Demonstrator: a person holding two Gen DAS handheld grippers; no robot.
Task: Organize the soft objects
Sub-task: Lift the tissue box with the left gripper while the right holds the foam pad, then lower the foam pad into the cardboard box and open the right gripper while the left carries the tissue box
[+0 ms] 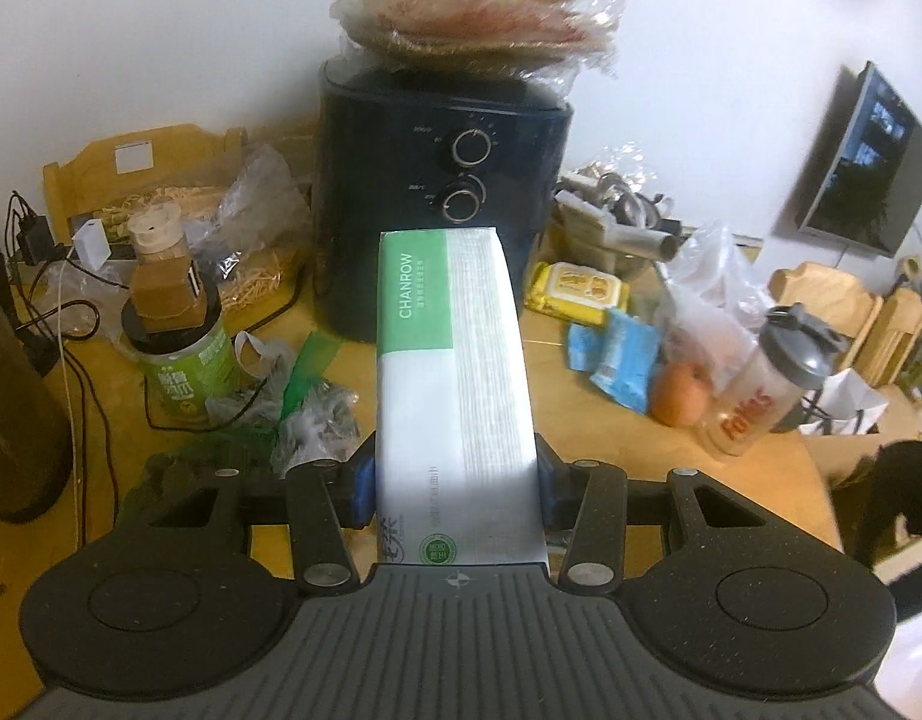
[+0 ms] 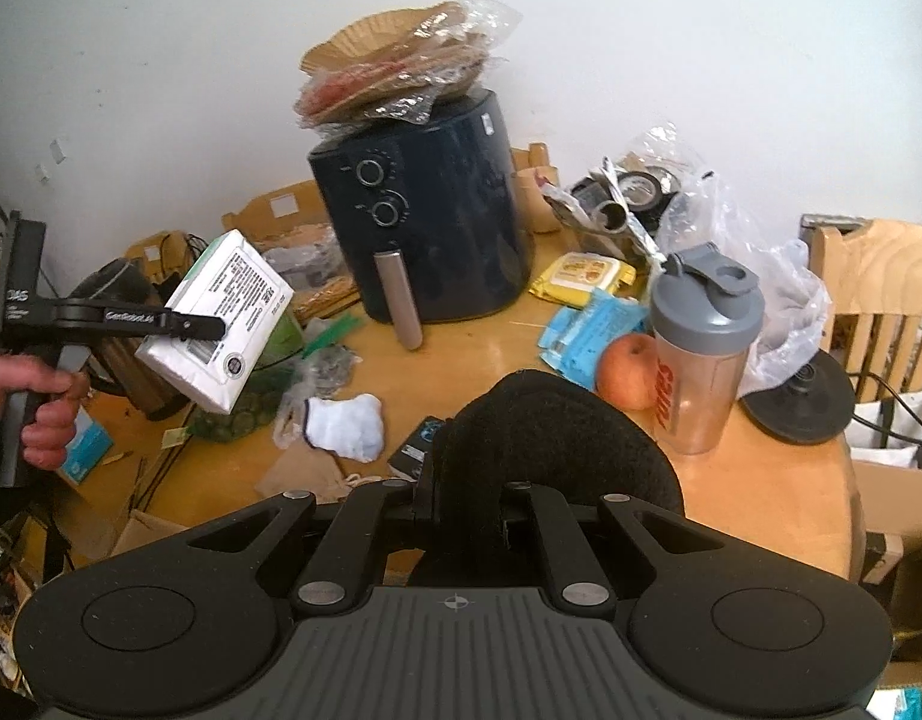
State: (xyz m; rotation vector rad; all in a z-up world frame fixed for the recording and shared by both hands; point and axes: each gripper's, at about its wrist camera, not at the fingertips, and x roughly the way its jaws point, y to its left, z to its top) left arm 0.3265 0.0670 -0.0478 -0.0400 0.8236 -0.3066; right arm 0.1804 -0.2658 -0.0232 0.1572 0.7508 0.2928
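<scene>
We found the left gripper (image 1: 458,480) clamped on the tissue pack (image 1: 452,360), held clear above the table (image 2: 491,348) before the air fryer (image 2: 425,210), presumably for relocation; the right gripper (image 2: 515,492) pinched a black fabric item (image 2: 551,438) right of it.

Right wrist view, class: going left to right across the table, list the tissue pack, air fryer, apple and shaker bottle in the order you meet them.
tissue pack → air fryer → apple → shaker bottle
</scene>
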